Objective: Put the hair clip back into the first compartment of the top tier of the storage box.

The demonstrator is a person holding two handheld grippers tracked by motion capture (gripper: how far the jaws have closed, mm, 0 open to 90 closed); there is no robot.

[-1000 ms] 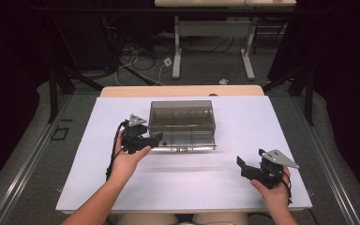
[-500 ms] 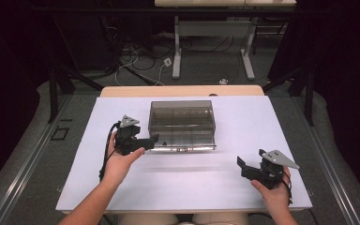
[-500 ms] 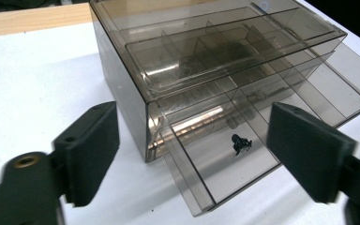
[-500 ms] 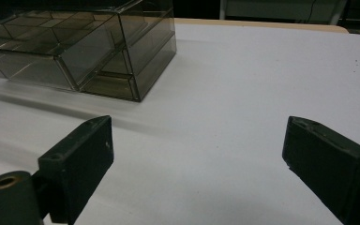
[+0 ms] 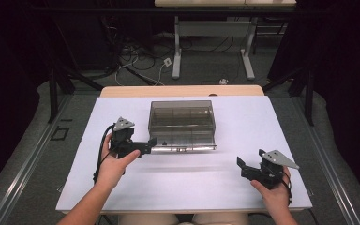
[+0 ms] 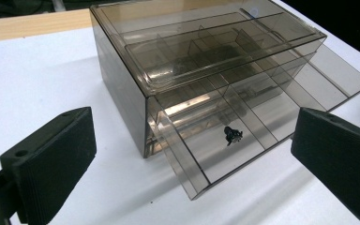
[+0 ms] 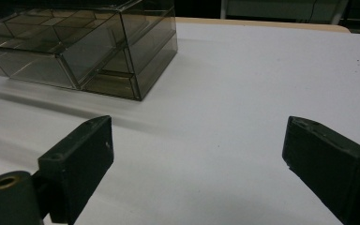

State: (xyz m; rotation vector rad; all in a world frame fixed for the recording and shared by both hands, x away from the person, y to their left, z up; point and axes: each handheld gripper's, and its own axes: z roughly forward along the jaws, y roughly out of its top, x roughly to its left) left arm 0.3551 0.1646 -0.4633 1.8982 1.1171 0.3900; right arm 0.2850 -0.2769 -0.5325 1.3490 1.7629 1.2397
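White table (image 5: 243, 122); left gripper (image 5: 151, 143) fingers wide, empty.

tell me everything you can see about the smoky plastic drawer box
The drawer box is smoky, see-through plastic, rectangular, standing flat on the white table. Its lower drawer is pulled partway out; thin dividers split it into compartments, and a small black item lies in one. Neither gripper touches it.

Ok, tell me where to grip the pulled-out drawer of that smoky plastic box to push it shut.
Probably the drawer's front wall, from the person's side. It juts out of the organiser box, and that thin upright lip near the left gripper should fit between open jaws.
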